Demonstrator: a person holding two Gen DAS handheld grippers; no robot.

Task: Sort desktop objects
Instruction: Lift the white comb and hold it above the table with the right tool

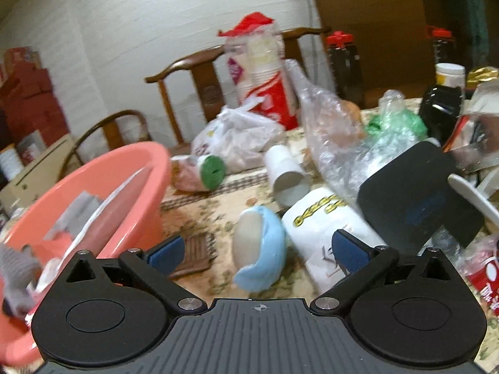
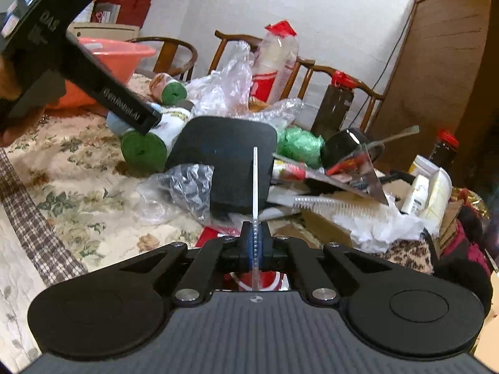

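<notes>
My left gripper [image 1: 259,251] is open and empty, held over the table just in front of a light blue and white face mask [image 1: 260,247]. A white roll with a gold label [image 1: 327,233] lies beside its right finger [image 1: 351,251]. The pink basin [image 1: 103,184] with papers in it sits to the left. My right gripper [image 2: 255,243] is shut on a thin white strip [image 2: 255,187], seen edge-on and standing upright between the pads. Beyond it lies a flat black square device [image 2: 227,159]. The left gripper's body [image 2: 78,59] shows at the upper left of the right wrist view.
The flowered tablecloth [image 2: 62,168] is cluttered: green-ended bag rolls [image 2: 145,152], clear plastic bags [image 1: 336,137], a paper cup on its side [image 1: 288,176], a sleeve of red cups [image 1: 268,74], a white comb [image 2: 336,207], a metal triangle [image 2: 365,174], dark jars [image 1: 343,62]. Wooden chairs [image 1: 199,71] stand behind.
</notes>
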